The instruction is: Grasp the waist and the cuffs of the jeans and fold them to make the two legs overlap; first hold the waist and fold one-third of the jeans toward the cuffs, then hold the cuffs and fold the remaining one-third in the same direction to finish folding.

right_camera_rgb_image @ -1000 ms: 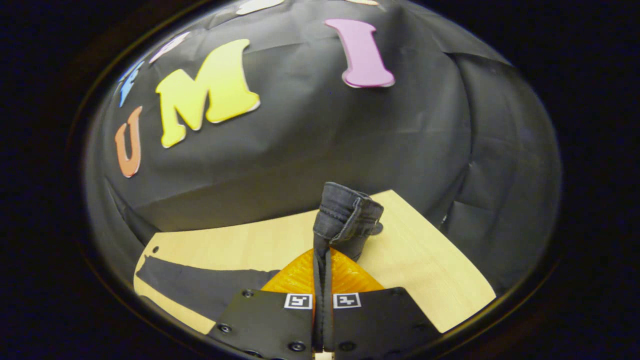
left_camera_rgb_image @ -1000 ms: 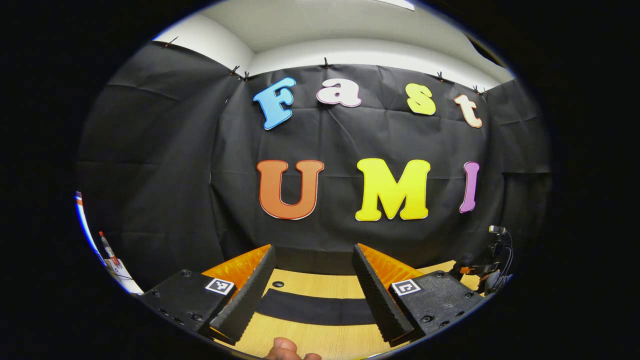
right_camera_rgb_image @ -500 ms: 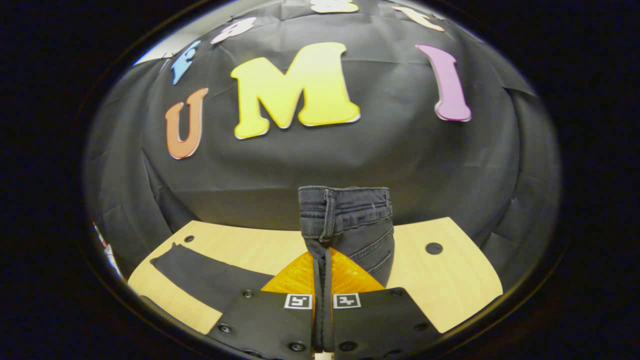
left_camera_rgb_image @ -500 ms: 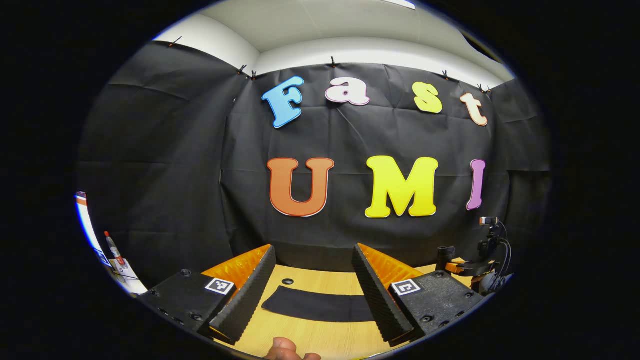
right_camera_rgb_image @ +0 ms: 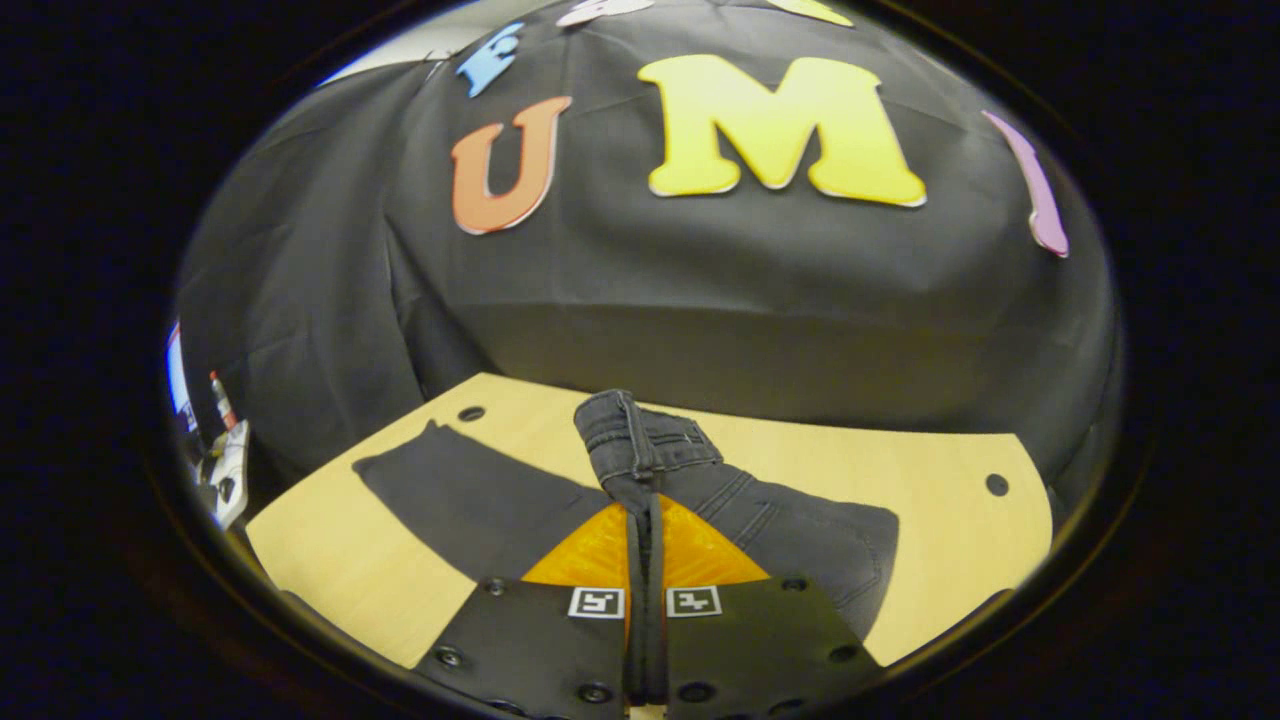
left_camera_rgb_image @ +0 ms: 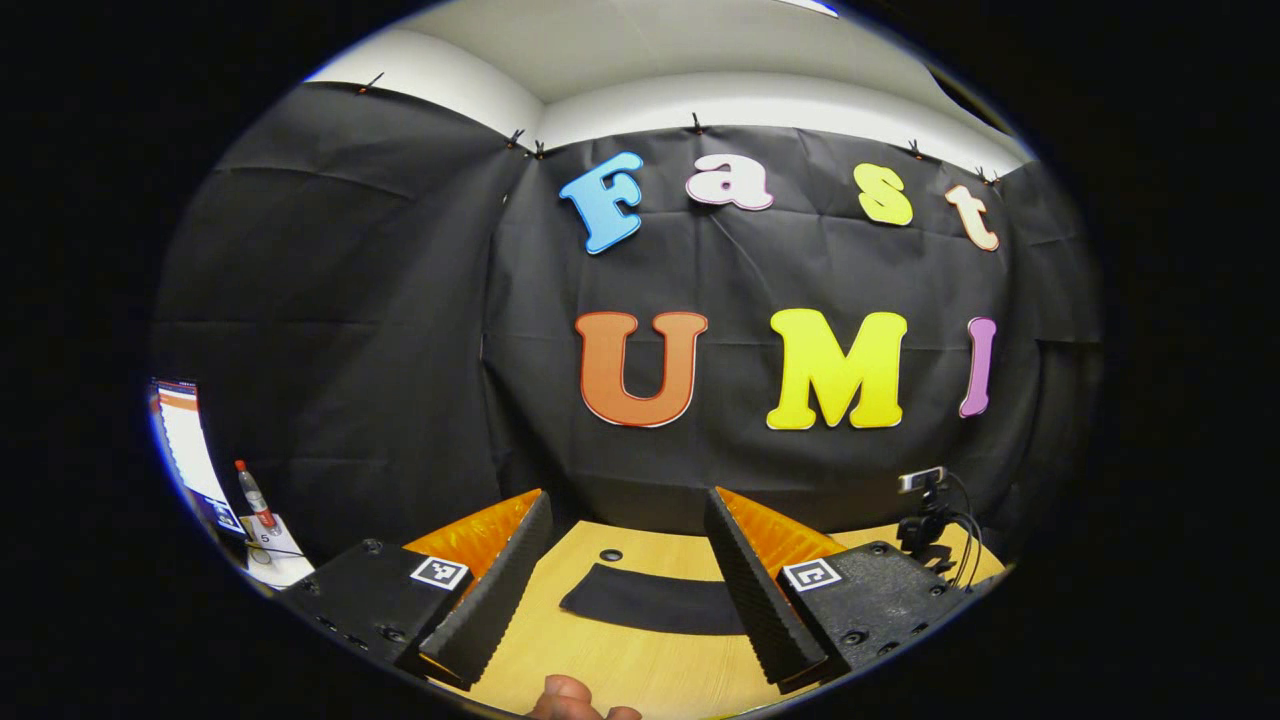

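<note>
dark jeans [right_camera_rgb_image: 780, 515], waist lifted, leg flat

No legible words, brands or numbers were recorded on the table items. Two square black-and-white coded markers were noted on the body of the left gripper [left_camera_rgb_image: 626, 497], one [left_camera_rgb_image: 440, 572] behind each finger, the other [left_camera_rgb_image: 812, 574] opposite. Two like markers [right_camera_rgb_image: 596, 602] [right_camera_rgb_image: 694, 601] were noted side by side on the right gripper [right_camera_rgb_image: 645, 500]. Marks on a white sheet [left_camera_rgb_image: 268, 545] at the left edge were too small to be read.
</note>
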A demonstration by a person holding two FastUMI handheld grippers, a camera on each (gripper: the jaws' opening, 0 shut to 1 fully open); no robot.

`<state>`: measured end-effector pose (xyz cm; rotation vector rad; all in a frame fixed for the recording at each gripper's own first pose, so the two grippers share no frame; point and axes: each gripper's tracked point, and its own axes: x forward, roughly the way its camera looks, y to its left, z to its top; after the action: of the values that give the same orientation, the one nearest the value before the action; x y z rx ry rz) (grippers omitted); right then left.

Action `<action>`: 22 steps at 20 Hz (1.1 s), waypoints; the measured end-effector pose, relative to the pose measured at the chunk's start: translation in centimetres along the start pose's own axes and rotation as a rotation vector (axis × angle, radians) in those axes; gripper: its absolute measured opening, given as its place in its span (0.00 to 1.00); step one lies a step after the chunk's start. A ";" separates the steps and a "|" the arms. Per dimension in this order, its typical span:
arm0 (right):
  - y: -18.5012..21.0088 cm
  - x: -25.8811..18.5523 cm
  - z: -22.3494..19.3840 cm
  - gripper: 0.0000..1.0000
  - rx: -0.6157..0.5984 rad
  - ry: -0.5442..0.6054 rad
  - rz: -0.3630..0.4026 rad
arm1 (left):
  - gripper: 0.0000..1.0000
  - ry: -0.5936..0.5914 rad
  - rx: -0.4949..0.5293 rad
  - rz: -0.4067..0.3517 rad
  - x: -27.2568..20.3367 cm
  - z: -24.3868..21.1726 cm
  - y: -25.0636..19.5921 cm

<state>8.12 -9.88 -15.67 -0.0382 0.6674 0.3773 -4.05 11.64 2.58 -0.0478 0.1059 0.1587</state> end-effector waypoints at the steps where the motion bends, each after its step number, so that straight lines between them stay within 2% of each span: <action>1: -0.3 -0.4 0.2 0.01 -0.020 0.018 0.013 | 0.98 -0.001 -0.001 0.008 -0.1 0.1 0.4; 5: -1.8 -2.2 1.8 0.01 -0.071 0.075 0.031 | 0.98 -0.002 -0.005 0.034 -0.4 0.1 2.2; 6: -2.0 -2.4 1.7 0.05 -0.074 0.085 0.032 | 0.98 0.000 -0.009 0.037 -0.4 0.0 2.5; 7: -2.3 -2.6 2.0 0.01 -0.078 0.095 0.036 | 0.98 0.002 -0.012 0.038 -0.3 -0.1 2.7; 11: -1.6 0.6 -0.2 0.01 -0.122 0.149 0.044 | 0.98 0.006 -0.020 0.031 0.0 -0.5 2.8; 15: -1.3 0.8 -2.4 0.00 -0.158 0.172 0.038 | 0.98 0.003 -0.015 0.020 0.3 -0.6 2.7; 17: -1.0 0.7 -2.9 0.01 -0.155 0.194 0.059 | 0.98 0.002 -0.014 0.021 0.4 -0.7 2.9; 18: -0.5 0.5 -3.1 0.05 -0.144 0.200 0.081 | 0.98 0.004 -0.018 0.020 0.5 -0.9 3.1; 20: -0.6 0.2 -2.1 0.30 -0.137 0.182 0.081 | 0.98 0.020 -0.039 0.017 1.1 -1.8 3.4; 21: -0.3 -0.4 -0.9 0.29 -0.125 0.151 0.098 | 0.98 0.034 -0.054 0.013 1.6 -2.6 3.5; 22: 0.0 -0.7 0.4 0.51 -0.111 0.109 0.112 | 0.98 0.053 -0.071 0.002 2.2 -3.7 3.5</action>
<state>7.90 -10.03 -14.91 -0.1281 0.7577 0.5223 -2.84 15.18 -1.43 -0.1230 0.1533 0.1632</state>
